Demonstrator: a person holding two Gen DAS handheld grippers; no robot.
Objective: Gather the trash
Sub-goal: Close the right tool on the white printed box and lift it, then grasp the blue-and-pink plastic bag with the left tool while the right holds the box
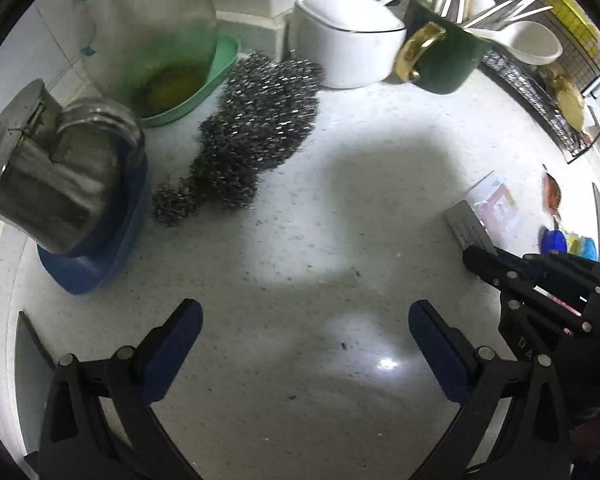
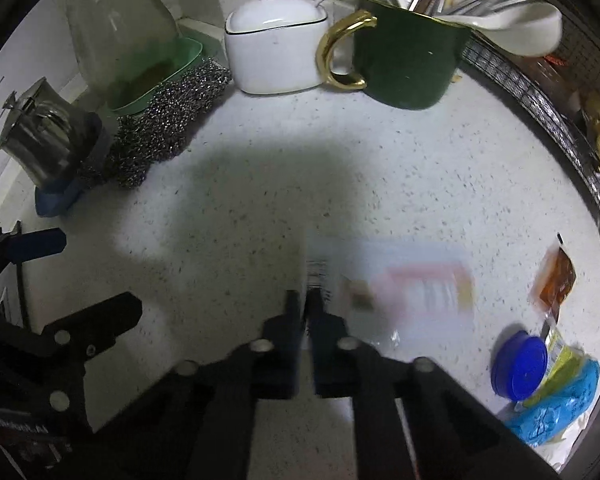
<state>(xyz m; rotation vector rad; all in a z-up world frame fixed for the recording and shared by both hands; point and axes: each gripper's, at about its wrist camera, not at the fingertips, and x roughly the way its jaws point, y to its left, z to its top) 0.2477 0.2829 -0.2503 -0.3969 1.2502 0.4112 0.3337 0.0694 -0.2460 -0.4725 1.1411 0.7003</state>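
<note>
Right gripper [image 2: 305,300] is clamped on the edge of a blurred wrapper [image 2: 416,284] lying on the counter [image 2: 260,208]. Left gripper [image 1: 305,320] hovers wide open above bare counter, holding nothing.

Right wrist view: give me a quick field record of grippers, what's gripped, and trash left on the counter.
right gripper: shut on wrapper, at its left edge
left gripper: open, nothing between jaws
wrapper: flat on counter, blurred
other trash: sauce packet, blue cap, blue and yellow wrappers, far right
</note>
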